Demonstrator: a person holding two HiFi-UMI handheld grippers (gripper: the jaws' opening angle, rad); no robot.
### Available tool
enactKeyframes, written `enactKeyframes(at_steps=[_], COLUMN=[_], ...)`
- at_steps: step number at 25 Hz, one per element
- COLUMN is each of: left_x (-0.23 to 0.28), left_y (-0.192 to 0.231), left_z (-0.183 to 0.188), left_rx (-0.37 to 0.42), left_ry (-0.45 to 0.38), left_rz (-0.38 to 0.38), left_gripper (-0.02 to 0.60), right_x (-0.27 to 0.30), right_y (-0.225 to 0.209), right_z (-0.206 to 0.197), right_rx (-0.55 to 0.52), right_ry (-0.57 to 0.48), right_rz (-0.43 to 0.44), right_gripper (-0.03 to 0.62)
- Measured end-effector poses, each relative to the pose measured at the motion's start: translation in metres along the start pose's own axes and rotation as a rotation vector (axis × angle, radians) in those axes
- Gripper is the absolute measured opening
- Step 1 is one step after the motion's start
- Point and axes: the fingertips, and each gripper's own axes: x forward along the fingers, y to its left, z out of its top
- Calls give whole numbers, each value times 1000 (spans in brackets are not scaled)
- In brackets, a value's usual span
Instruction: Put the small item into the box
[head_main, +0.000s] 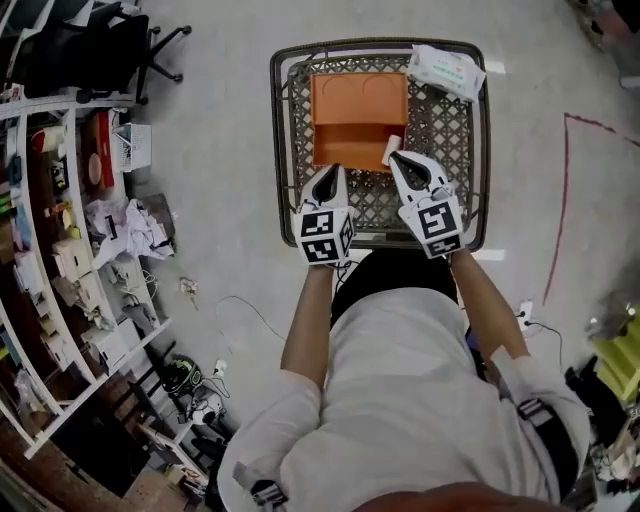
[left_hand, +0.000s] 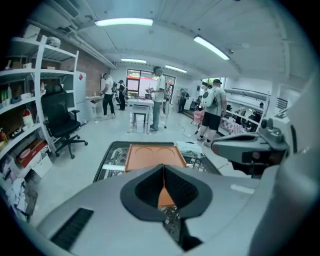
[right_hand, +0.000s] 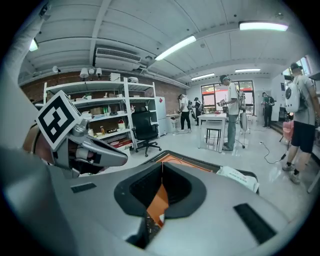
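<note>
So both claws are hovering over the wire cart, and neither is carrying anything. The left claw is sitting with its jaws pressed together on nothing, and the right claw is looking the same, with its tips meeting.

The small white item is lying just past the right claw's tip, right beside the orange box. I can't tell if it's touching the box wall.

My take: the right claw is going to need to spread its jaws first, come down straddling the item's narrow side, and pinch gently. Then it lifts clear of the box wall and lets go ahead and to its left, inside the box. The left claw is doing fine just staying out of the way.

Only the head view is actually showing the item and the white packet far ahead of the right claw. The right gripper view is giving just a white sliver under the jaws, and the left gripper view is missing the item entirely.
</note>
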Motion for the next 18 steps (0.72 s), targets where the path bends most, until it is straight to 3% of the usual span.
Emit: enactKeyframes(at_steps=[7, 18], left_x=[-50, -149], left_y=[-5, -52], left_z=[21, 31], left_rx=[25, 45], left_ry=[-154, -337], left_rz=[45, 33], left_gripper=[12, 12], right_x=[-28, -121], right_y=[22, 72], right_z=[27, 74], right_rx=[-54, -133], right_ry=[-52, -208], right_rz=[-40, -135], right_gripper=[4, 4])
